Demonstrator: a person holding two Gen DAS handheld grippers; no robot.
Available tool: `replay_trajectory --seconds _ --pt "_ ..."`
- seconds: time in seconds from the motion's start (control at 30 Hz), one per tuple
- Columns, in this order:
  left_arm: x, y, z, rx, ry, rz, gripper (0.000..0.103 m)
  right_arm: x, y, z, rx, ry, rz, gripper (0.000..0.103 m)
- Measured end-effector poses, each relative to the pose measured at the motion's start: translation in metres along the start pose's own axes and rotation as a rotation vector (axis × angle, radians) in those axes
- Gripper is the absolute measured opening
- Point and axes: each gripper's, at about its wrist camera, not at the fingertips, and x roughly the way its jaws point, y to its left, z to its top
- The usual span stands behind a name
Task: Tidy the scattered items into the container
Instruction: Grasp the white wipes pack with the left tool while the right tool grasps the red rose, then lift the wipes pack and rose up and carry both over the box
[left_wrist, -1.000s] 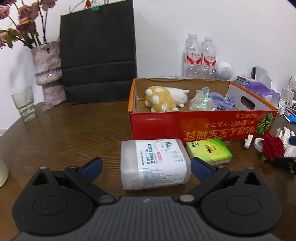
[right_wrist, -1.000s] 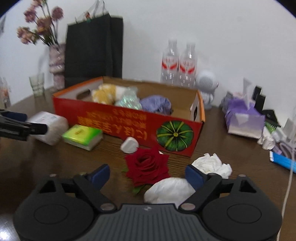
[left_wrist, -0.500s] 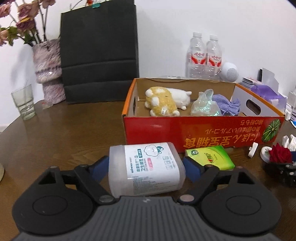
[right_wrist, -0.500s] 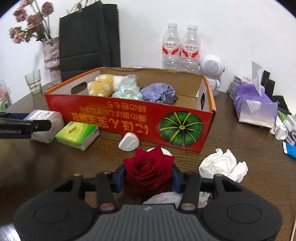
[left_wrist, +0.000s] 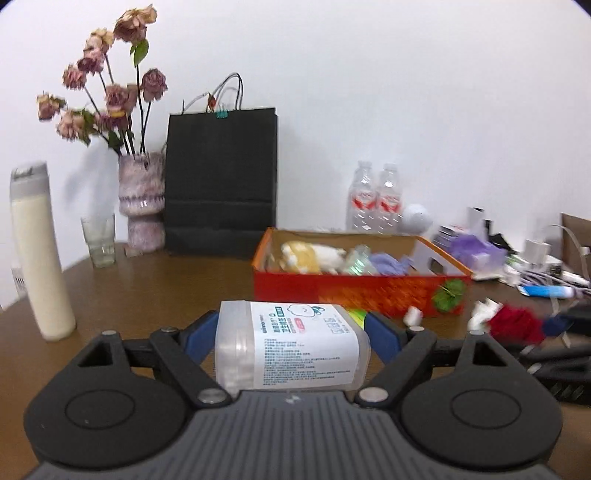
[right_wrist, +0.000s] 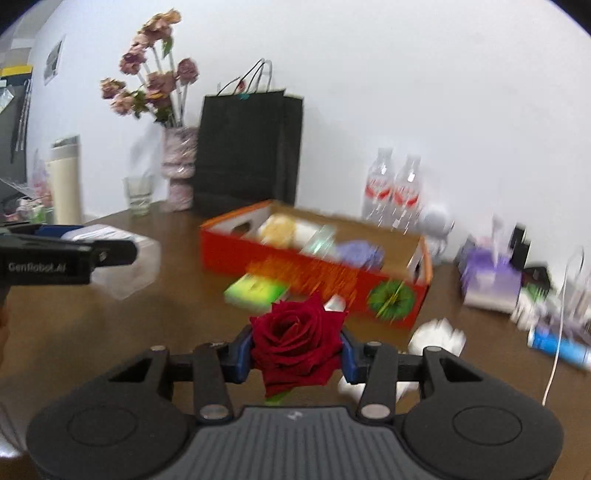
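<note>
My left gripper (left_wrist: 291, 332) is shut on a clear plastic tub with a white label (left_wrist: 295, 354), held above the table. My right gripper (right_wrist: 295, 350) has a red rose (right_wrist: 295, 336) pressed between its blue pads, and its jaws are still closing. The red cardboard box (left_wrist: 354, 291) stands ahead with a plush toy, a plastic bag and a purple cloth inside. A green tissue pack (right_wrist: 256, 290), a small white piece (right_wrist: 334, 303) and crumpled white tissue (right_wrist: 437, 334) lie on the table before the box (right_wrist: 295, 269). In the right wrist view the tub (right_wrist: 125, 266) shows at the left.
A vase of dried flowers (left_wrist: 142, 206), a black paper bag (left_wrist: 221, 184), a glass (left_wrist: 99, 240) and a tall cream bottle (left_wrist: 37, 258) stand at the back left. Water bottles (left_wrist: 376, 199) stand behind the box. A purple tissue pack (right_wrist: 491, 280) and cables crowd the right.
Both grippers have closed, the left on the tub and the right on the rose. Both have lifted their loads off the table and drawn back from the box.
</note>
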Motion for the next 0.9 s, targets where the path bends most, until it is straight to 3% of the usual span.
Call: replay_trajectory --seconds 0.13,0.23,0.3,0.33,0.43,0.6,0.9 --pt "-0.016 -0.014 -0.02 0.022 0.047 -0.038 0.086 -0.009 0.009 -0.03 0.041 0.072 0.043 0.04" --pt "-0.023 -0.023 -0.027 0.041 0.055 -0.064 0.085 -0.015 0.0 -0.042 0.143 0.09 0.117 0.04" --pt "-0.024 -0.028 -0.029 0.054 0.053 -0.086 0.084 -0.019 -0.02 -0.05 0.295 0.099 0.196 0.04" --pt "-0.024 -0.031 -0.029 0.058 0.056 -0.101 0.084 -0.02 -0.024 -0.054 0.329 0.106 0.19 0.04" --pt "-0.02 -0.041 -0.029 0.075 0.058 -0.171 0.084 -0.028 -0.015 -0.062 0.233 0.107 0.162 0.04" --pt "-0.02 -0.056 -0.029 0.096 0.066 -0.177 0.084 -0.043 -0.006 -0.064 0.175 0.091 0.128 0.04" --pt "-0.065 -0.045 -0.048 0.046 0.003 -0.043 0.084 -0.082 0.022 -0.065 0.081 -0.03 -0.058 0.039"
